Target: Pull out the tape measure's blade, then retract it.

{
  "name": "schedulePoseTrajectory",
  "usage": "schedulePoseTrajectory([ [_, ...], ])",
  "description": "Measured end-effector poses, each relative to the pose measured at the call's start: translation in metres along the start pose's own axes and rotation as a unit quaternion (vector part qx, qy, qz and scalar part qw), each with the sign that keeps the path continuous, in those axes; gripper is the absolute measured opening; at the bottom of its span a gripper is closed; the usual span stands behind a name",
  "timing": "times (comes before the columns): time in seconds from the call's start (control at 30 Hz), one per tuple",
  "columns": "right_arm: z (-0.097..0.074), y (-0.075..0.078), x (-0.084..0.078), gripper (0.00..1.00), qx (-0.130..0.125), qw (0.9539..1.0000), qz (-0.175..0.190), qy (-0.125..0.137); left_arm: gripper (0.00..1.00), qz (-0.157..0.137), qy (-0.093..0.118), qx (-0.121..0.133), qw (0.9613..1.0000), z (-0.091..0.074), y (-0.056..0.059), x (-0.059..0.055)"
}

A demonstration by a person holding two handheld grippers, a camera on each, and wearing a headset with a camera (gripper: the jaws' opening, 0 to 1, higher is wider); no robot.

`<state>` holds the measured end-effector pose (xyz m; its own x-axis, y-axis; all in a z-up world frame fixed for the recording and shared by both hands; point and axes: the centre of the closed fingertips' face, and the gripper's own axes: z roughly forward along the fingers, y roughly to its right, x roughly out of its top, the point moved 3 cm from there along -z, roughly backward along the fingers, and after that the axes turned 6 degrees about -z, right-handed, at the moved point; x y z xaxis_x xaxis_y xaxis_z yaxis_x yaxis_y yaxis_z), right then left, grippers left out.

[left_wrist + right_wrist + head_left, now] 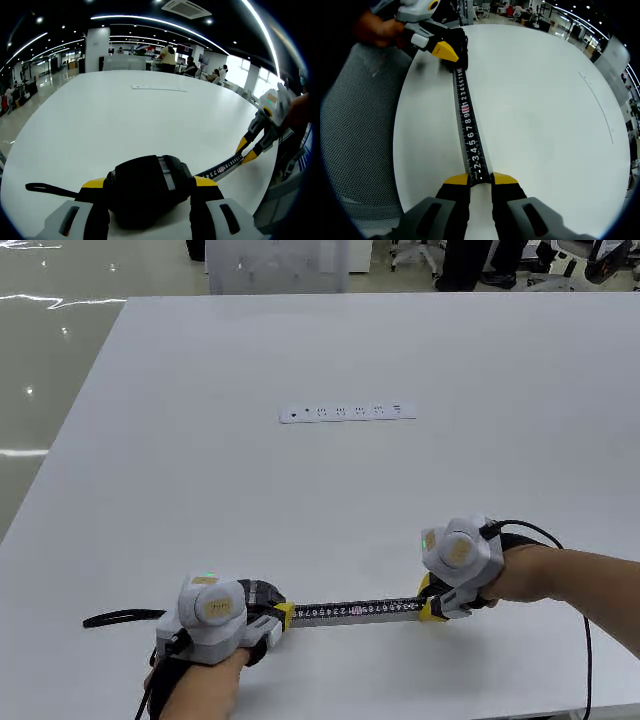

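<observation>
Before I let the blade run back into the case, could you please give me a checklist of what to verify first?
1. Left gripper shut on the tape measure case: ok.
2. Right gripper shut on the blade near its tip: ok.
3. Blade straight and unkinked between the two grippers: ok.
4. Power strip well away from the blade's path: ok.
5. Strap lying on the case's far side, away from the blade: ok.
6. Blade lock released: cannot tell, since no lock is visible on the case.
</observation>
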<state>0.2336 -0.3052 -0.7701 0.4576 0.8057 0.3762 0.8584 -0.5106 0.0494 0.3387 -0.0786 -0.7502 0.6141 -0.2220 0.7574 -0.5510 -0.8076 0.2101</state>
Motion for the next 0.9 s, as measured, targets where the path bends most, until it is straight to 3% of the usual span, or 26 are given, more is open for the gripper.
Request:
schedulePoseTrajectory([
  [0.9, 0.004, 0.001, 0.015, 0.14, -0.005, 1.0, -0.002, 0.008, 0.62, 0.002, -0.002, 0.0, 1.0, 0.0, 0.0, 0.0],
])
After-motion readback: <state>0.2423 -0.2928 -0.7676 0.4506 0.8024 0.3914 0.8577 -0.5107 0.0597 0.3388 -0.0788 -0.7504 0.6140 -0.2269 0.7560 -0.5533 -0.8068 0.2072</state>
